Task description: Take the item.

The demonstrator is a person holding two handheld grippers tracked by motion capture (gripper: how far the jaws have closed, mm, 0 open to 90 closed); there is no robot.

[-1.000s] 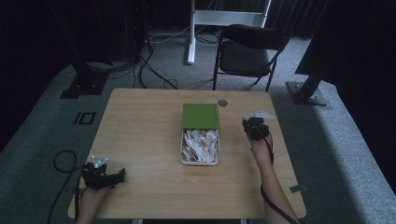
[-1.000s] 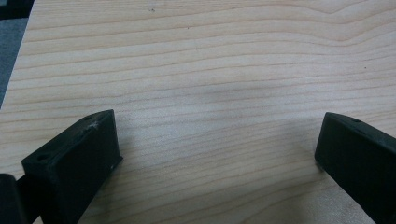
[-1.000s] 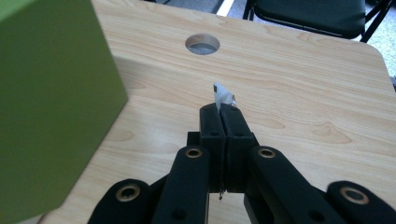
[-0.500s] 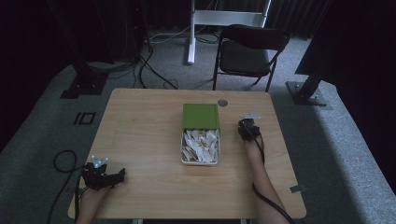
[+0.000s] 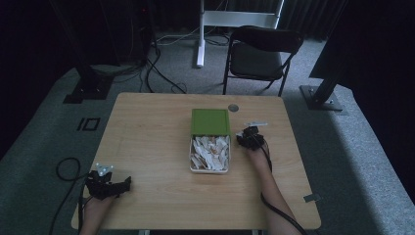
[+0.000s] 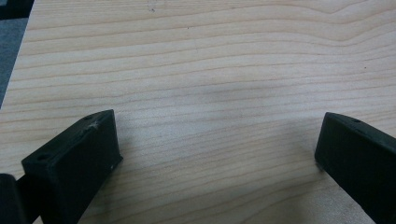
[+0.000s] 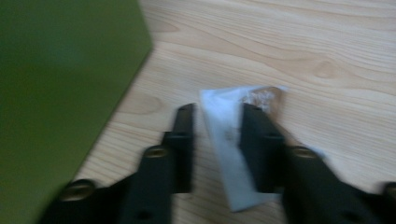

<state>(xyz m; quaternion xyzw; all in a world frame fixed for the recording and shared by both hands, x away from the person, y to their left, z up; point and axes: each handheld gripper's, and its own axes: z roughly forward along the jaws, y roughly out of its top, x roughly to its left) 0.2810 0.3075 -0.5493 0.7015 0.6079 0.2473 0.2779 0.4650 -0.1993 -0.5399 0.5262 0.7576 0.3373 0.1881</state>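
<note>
A: Where does each gripper sit on the wooden table (image 5: 147, 127)?

B: The left gripper (image 5: 108, 184) rests near the near-left corner, well apart from everything else. In the left gripper view its jaws stand wide apart over bare wood grain, with nothing between them. The right gripper (image 5: 249, 137) lies right of centre, just beside the box.

A: Which box?

B: A white tray (image 5: 210, 153) at the table's middle, filled with pale packets; its green lid (image 5: 210, 122) lies flat, touching the tray's far edge. In the right gripper view the lid occupies the left side as a green surface (image 7: 60, 88).

A: What is the right gripper doing?

B: Its jaws are partly apart, with a white packet (image 7: 233, 140) lying on the wood between them. The right jaw overlaps the packet's edge; the left jaw stands clear of it. The view is blurred, so whether the packet is touched cannot be told. From above, the packet (image 5: 256, 123) shows just beyond the gripper's tips, on the far side.

A: Anything beyond the table?

B: A black folding chair (image 5: 262, 54) stands on the grey carpet at the far side.
</note>
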